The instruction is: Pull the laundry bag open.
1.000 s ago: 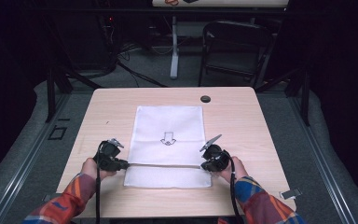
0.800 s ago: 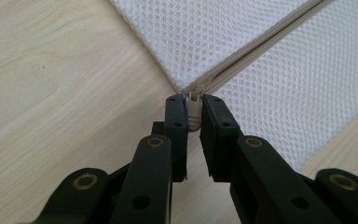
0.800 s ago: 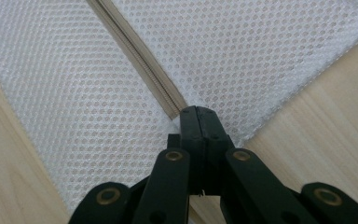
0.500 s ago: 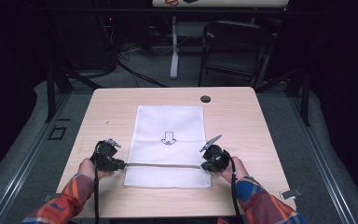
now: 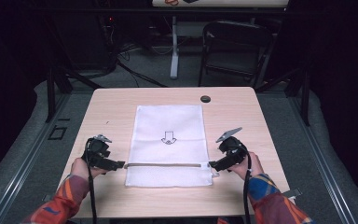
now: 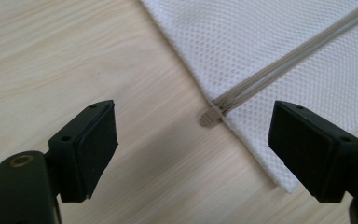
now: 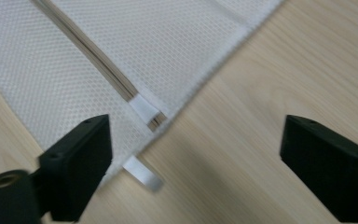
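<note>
bag [image 6: 279,42]: white mesh cloth | zipper [image 6: 279,70]: beige plastic | table [image 6: 74,56]: matt pale wood grain

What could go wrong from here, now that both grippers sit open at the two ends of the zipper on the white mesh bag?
1. The left gripper, whose jaws have just been opening, holds nothing; the white mesh laundry bag lies loose on the light wooden table and may slide at the next pull.
2. The grey zipper end tab is small and flat, so a re-grip could pinch mesh instead.
3. The right gripper, also just opened, could snag the white ribbon tag.

Overhead camera; gripper cameras close, perhaps angled
</note>
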Available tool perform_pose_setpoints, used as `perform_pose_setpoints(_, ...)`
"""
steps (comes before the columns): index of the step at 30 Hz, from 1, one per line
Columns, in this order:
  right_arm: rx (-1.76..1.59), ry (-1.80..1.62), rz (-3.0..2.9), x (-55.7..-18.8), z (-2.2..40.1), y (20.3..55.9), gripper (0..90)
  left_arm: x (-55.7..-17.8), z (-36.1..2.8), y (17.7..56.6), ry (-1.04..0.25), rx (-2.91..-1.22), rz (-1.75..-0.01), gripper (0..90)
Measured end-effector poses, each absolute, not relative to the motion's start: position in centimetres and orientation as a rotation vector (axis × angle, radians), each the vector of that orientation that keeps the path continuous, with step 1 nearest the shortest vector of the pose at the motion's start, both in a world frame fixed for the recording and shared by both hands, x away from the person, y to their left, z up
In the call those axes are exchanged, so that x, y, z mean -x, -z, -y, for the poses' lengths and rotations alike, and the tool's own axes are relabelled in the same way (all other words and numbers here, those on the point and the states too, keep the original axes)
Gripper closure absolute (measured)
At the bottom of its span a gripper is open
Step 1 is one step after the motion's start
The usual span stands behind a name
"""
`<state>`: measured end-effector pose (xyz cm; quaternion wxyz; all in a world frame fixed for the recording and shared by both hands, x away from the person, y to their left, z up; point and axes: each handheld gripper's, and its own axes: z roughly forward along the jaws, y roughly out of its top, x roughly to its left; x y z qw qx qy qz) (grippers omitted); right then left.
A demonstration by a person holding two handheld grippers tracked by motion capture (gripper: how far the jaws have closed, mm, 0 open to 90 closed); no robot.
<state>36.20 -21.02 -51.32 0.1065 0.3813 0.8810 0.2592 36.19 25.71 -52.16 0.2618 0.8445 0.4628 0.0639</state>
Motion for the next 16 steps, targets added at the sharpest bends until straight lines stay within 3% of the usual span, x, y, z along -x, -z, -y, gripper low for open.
perform_pose_setpoints(6,-1.214,-0.735,-2.537,-35.7,24.3,51.5,0.0,-36.4,-27.0,52.1,-0.209,-2.283,-1.294,12.4)
perform_pose_setpoints(16,-1.305,-0.681,-2.523,-35.4,27.3,52.8,0.0,-37.7,-28.1,54.0,-0.196,-2.321,-1.367,8.0)
